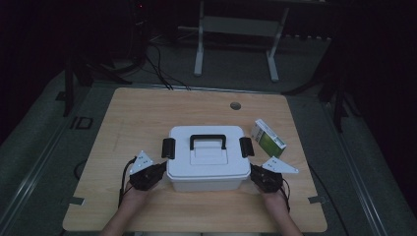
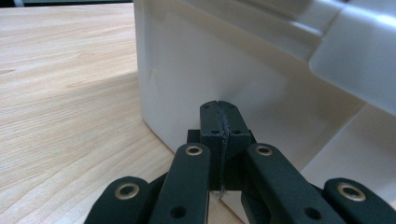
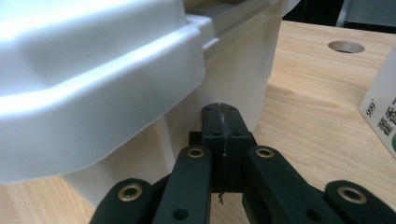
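Observation:
A white plastic storage box [image 1: 207, 167] with a black carry handle [image 1: 208, 141] and black side latches [image 1: 168, 148] sits at the middle front of the wooden table [image 1: 133, 118], lid on. My left gripper [image 1: 158, 170] is at the box's front left corner, jaws pressed together with nothing between them. The box wall [image 2: 187, 74] stands just beyond the left gripper's tips [image 2: 219, 108]. My right gripper [image 1: 254, 173] is at the front right corner, also shut and empty. The right gripper's tips [image 3: 220, 111] sit under the lid rim [image 3: 116, 84].
A small green and white carton [image 1: 267, 137] lies tilted just right of the box, its edge also showing in the right gripper view [image 3: 380, 116]. A round cable hole [image 1: 235, 105] is in the table's far side. A white frame [image 1: 236, 29] stands on the floor beyond.

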